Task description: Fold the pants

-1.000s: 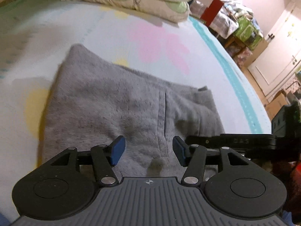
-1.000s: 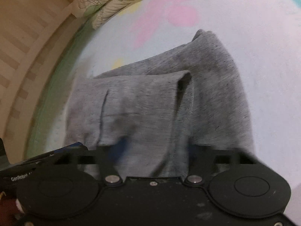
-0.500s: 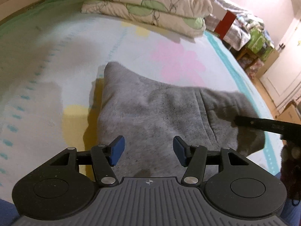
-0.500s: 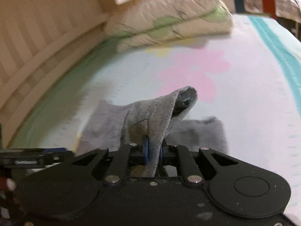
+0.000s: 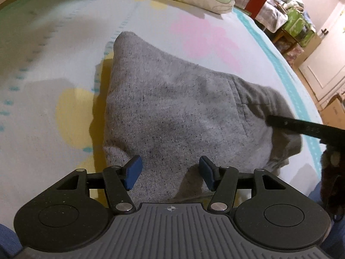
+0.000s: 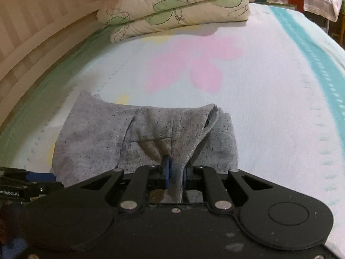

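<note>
The grey pants (image 5: 176, 112) lie folded in a compact stack on the bed. They also show in the right wrist view (image 6: 103, 138). My left gripper (image 5: 169, 172) is open and empty, its blue pads just above the near edge of the pants. My right gripper (image 6: 175, 176) is shut on a near edge of the top layer of the pants, which rises in a ridge from the stack. One arm of the right gripper shows at the right of the left wrist view (image 5: 301, 127).
The bed sheet (image 6: 269, 99) has pink flower, yellow and teal prints. Two pillows (image 6: 176, 6) are stacked at the head of the bed. A wooden bed frame (image 6: 32, 34) runs along the left. Cluttered furniture (image 5: 289, 15) and a door stand beyond the bed's right side.
My right gripper closed on the pants edge and lifted it, then lowered it somewhat. My left gripper stayed open and drew back a little from the pants.
</note>
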{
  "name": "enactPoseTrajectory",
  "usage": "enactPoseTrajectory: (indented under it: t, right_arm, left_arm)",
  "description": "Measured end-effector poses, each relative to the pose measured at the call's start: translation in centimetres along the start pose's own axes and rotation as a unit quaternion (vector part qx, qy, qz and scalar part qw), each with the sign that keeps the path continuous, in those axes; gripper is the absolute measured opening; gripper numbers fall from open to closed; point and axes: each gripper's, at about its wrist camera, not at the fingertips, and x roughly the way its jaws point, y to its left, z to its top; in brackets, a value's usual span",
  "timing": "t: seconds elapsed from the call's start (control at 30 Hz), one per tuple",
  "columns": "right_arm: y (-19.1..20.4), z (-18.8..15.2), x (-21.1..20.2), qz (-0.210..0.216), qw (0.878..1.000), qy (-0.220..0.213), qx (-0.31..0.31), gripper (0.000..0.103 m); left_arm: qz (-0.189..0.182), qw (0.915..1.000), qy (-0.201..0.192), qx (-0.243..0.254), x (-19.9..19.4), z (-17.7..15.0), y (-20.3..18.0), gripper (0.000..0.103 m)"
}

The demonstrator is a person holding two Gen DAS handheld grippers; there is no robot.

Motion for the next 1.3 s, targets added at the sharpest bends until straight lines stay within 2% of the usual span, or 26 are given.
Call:
enactPoseTrajectory:
  t: [0.1,0.13,0.2,0.23,0.33,0.43,0.63,0.8,0.93,1.0,1.1,1.3]
  right_arm:
    - [-1.2,-1.1,1.6,-0.011,0.998,0.036,0.043,0.017]
    - [-1.3,-1.1,1.3,-0.014,0.998,0.031,0.057,0.018]
    - [-0.8,-0.7,0.0,-0.032,0.998,0.011,0.052,0.034]
    - [-0.3,-0.6,-0.7,-0.043,0.998,-0.003,0.038,0.038]
    - [1.4,0.2,-2.4,-0.07,0.996,-0.056,-0.003,0.039]
    - [2.3,1.3,-2.8,-0.055,0.995,-0.078,-0.009,0.039]
    - [4.5,2.1,0.4,-0.038,0.997,-0.06,-0.032,0.039]
    - [4.8,2.0,2.6,-0.054,0.996,-0.037,-0.055,0.043]
    - [4.7,1.6,2.9,-0.058,0.995,-0.029,-0.069,0.045]
    - [4.7,1.5,3.4,-0.064,0.995,-0.026,-0.074,0.053]
    - [4.4,1.0,3.6,-0.067,0.994,-0.028,-0.077,0.058]
    - [3.7,0.7,3.3,-0.06,0.997,-0.024,-0.049,0.063]
  left_arm:
    - [0.01,0.9996,0.014,0.021,-0.3,0.2,-0.4,0.057]
    - [0.009,0.9996,0.007,0.027,-0.9,0.5,-0.6,0.057]
    - [0.0,0.9996,-0.01,0.028,-2.1,1.2,-0.7,0.057]
    - [0.0,0.9995,-0.018,0.028,-2.4,1.8,-0.6,0.057]
    - [0.019,0.9987,-0.03,0.036,-2.0,4.0,-0.5,0.057]
    - [0.042,0.9978,-0.029,0.041,-0.7,6.0,-0.6,0.057]
    - [0.06,0.997,-0.016,0.046,2.0,7.7,-1.1,0.057]
    - [0.07,0.9964,0.005,0.047,4.2,8.2,-0.3,0.058]
    - [0.066,0.9967,0.011,0.045,5.3,8.7,0.1,0.065]
    - [0.062,0.9972,0.01,0.041,5.6,9.1,0.3,0.067]
    - [0.059,0.9974,0.013,0.039,6.2,9.9,0.4,0.068]
    - [0.062,0.9969,0.014,0.046,6.4,10.5,0.2,0.069]
